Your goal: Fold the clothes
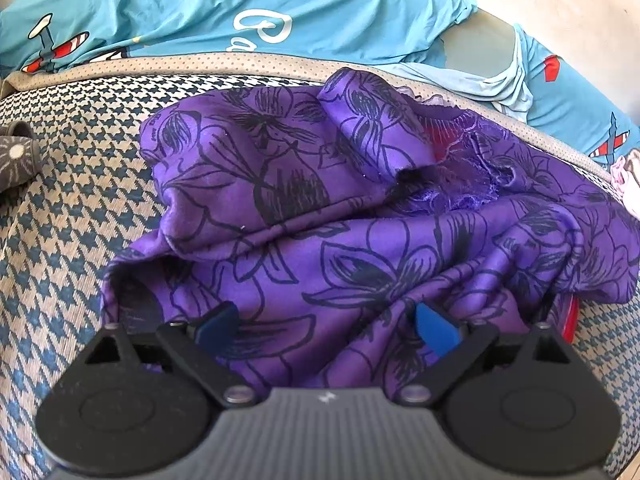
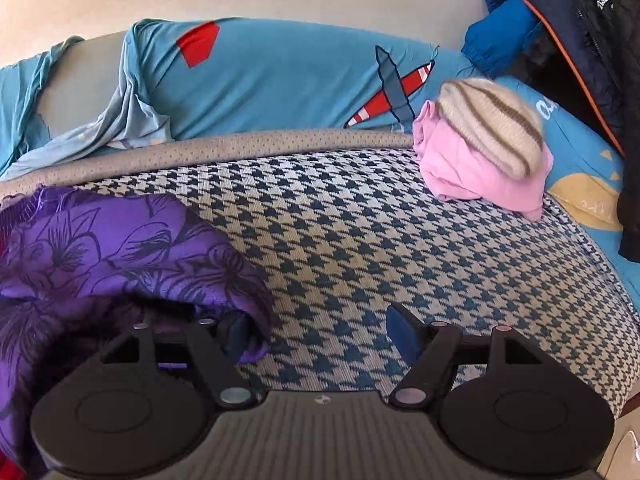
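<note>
A crumpled purple garment (image 1: 320, 208) with a black flower print lies on the houndstooth cushion (image 1: 68, 216). My left gripper (image 1: 326, 326) hovers over its near edge, jaws wide apart, and the cloth spreads under and between the blue pads (image 1: 434, 328) without being pinched. In the right wrist view the same purple garment (image 2: 120, 248) fills the lower left. My right gripper (image 2: 320, 336) stands open over the bare houndstooth cushion (image 2: 360, 240). Its left fingertip (image 2: 236, 338) sits against the garment's right edge and its right fingertip (image 2: 404, 336) is clear of the cloth.
A pink cloth (image 2: 480, 172) with a striped knit hat (image 2: 492, 120) on it lies at the cushion's far right. Behind is a teal sheet (image 2: 280, 80) with aeroplane prints, and a blue and black jacket (image 2: 560, 20) hangs at the right. A grey patterned item (image 1: 18, 152) lies at the left.
</note>
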The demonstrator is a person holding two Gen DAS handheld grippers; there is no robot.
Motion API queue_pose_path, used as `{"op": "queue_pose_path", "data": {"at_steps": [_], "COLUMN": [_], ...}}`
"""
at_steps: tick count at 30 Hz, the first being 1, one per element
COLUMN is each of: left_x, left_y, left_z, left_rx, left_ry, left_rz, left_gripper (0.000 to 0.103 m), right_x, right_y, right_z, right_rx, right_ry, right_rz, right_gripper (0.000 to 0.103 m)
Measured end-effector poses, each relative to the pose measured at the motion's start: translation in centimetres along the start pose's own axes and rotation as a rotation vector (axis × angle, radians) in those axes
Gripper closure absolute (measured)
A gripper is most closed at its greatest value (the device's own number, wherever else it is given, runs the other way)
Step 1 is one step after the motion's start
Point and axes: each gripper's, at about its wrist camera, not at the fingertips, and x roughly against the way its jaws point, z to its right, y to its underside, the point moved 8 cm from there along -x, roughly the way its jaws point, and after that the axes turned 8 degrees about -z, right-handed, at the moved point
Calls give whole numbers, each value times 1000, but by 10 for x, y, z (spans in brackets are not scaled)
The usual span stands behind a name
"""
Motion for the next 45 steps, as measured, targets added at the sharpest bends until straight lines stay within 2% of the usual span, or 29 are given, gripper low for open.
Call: {"op": "queue_pose_path", "data": {"at_steps": [4, 9, 11, 12, 17, 24, 29, 37, 41, 45], "left_x": [0, -1, -1, 0, 0, -1, -1, -3, -4, -5], "left_y": [0, 0, 1, 1, 4, 6, 7, 7, 8, 9], "left_z": [-1, 0, 0, -1, 1, 4, 3, 3, 4, 6], "left_rx": [5, 5, 3, 2, -15, -32, -31, -34, -45, -62], "left_ry": [0, -2, -1, -1, -6, -12, -8, -6, -14, -28], "left_rz": [-1, -1, -2, -2, -4, -5, -7, -11, -11, -9], "left_gripper": [7, 7, 7, 7, 5, 4, 3, 2, 0, 0], "right_x": [21, 24, 26, 31, 55, 65, 67, 50, 42, 29], "right_y": [-5, 7, 11, 10, -2, -8, -1, 12, 14, 15], "right_z": [1, 2, 2, 4, -8, -84, -137, -182, -196, -207], "right_rx": [-23, 0, 3, -17, -107, 117, 256, 430, 465, 491], "right_ry": [-28, -20, -4, -23, -231, -340, -413, -403, -407, -376], "right_rz": [72, 12, 17, 42, 165, 233, 234, 199, 186, 180], "right_gripper": [33, 31, 31, 30, 30, 30, 30, 30, 30, 31]}}
